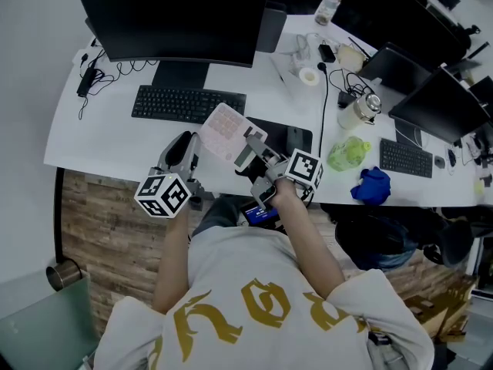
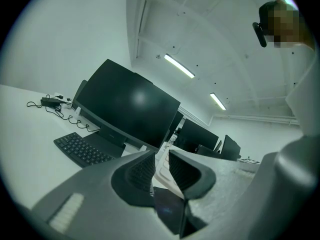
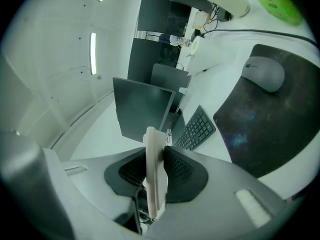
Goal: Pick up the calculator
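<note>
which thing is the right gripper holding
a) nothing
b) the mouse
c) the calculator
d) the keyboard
c: the right gripper is shut on the pale calculator, which shows edge-on between its pads in the right gripper view.

Cool, even light falls from ceiling strip lights [image 2: 179, 66], leaving the white desk [image 1: 100, 129] bright, with only faint shadows. A soft glare sits on the dark monitor [image 2: 131, 109]. Both gripper views bulge fisheye-fashion and go black at the corners. The calculator [image 3: 154, 179], close to the lens, is blurred.
</note>
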A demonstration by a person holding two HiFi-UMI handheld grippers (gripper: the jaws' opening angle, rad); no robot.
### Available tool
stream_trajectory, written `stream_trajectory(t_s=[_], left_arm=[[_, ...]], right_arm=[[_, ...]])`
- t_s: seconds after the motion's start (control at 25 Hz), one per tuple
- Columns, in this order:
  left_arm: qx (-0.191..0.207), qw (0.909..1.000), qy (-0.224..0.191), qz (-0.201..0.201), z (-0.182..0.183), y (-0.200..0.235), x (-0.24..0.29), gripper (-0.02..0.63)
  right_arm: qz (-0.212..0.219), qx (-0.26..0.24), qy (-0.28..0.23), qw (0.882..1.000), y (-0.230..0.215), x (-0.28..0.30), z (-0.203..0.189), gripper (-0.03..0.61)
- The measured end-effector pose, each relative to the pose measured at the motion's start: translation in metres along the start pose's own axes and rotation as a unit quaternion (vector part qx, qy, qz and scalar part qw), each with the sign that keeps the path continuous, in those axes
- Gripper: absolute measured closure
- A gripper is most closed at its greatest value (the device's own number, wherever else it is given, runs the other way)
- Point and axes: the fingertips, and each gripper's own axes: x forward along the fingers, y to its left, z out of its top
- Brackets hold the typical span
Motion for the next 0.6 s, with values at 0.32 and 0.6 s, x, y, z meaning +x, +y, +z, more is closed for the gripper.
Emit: stream_trajectory(t_s=[0.32,0.6], left_arm=[[-0.001,1.0000,0.009,0.003,-0.0029,0.0051,0.0008,0.529],[0.006,0.9998,0.017,-0.001,-0.0069,0.0039,0.0049,0.529]], right_arm=[[-0.001,0.000,0.005,1.000,0.0002,0.0045,-0.0026,0.476],[-0.006,-0.003,0.009,1.000,-0.0049,0.0063,-0.0037,0.476]])
